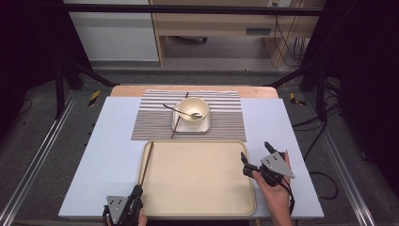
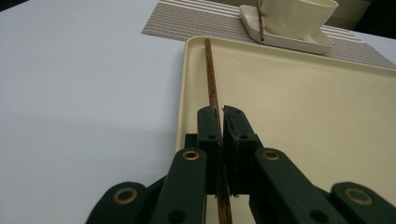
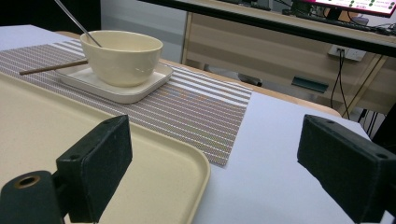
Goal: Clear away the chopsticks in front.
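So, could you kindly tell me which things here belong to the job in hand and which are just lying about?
In the job: left claw, shut on chopstick; tray.

Lying about: bowl, spoon, square plate, striped placemat, second chopstick.

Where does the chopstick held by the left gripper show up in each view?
High view: the chopstick lies along the tray's left edge, its near end in the left gripper.
Left gripper view: it runs up the middle, clamped between the shut jaws, along the tray's left rim.
Right gripper view: I cannot find it there; the stick by the bowl is a second chopstick.
Shared landmark: the cream tray.
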The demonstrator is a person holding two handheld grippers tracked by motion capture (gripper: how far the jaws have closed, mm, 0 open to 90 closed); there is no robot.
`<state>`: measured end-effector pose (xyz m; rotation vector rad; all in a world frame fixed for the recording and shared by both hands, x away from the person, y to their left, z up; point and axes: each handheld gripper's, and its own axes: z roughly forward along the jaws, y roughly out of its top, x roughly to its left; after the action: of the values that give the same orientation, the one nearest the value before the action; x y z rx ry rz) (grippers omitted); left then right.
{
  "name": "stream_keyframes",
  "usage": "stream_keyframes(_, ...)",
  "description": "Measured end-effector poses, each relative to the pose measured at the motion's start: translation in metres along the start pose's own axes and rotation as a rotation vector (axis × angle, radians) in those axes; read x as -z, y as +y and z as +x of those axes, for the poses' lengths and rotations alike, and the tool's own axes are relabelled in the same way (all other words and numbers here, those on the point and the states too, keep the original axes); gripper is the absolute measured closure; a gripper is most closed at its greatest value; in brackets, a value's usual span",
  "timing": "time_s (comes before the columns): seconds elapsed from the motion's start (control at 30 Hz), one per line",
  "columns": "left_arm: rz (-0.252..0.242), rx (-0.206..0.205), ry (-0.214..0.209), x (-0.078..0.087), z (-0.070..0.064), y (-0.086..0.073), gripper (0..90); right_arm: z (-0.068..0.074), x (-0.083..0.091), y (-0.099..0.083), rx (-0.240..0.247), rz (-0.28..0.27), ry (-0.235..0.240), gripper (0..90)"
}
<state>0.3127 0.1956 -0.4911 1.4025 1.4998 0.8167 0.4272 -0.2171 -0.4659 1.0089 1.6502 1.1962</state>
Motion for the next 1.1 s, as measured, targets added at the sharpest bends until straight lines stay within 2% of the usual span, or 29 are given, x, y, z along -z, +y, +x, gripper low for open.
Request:
stream_keyframes(0.37, 0.011, 0.007, -0.002, -0.001, -0.001, -0.006, 85.7, 0.001, 0.0, 0.0, 0.0, 0.003, 0.003, 10.2)
stream_keyframes(0.67, 0.047, 0.003, -0.013, -0.005, -0.005, -0.011, 85.6, 0.001, 0.0, 0.0, 0.001, 0.004, 0.007, 10.2)
stream_keyframes(0.97, 0.046, 0.006, -0.016, -0.005, -0.005, -0.009, 85.1, 0.001, -0.001, 0.0, -0.002, 0.005, 0.01, 10.2)
stream_keyframes(1.1, 0.044, 0.008, -0.011, -0.007, -0.004, -0.008, 81.0, 0.002, -0.001, 0.0, -0.003, 0.006, 0.012, 10.0)
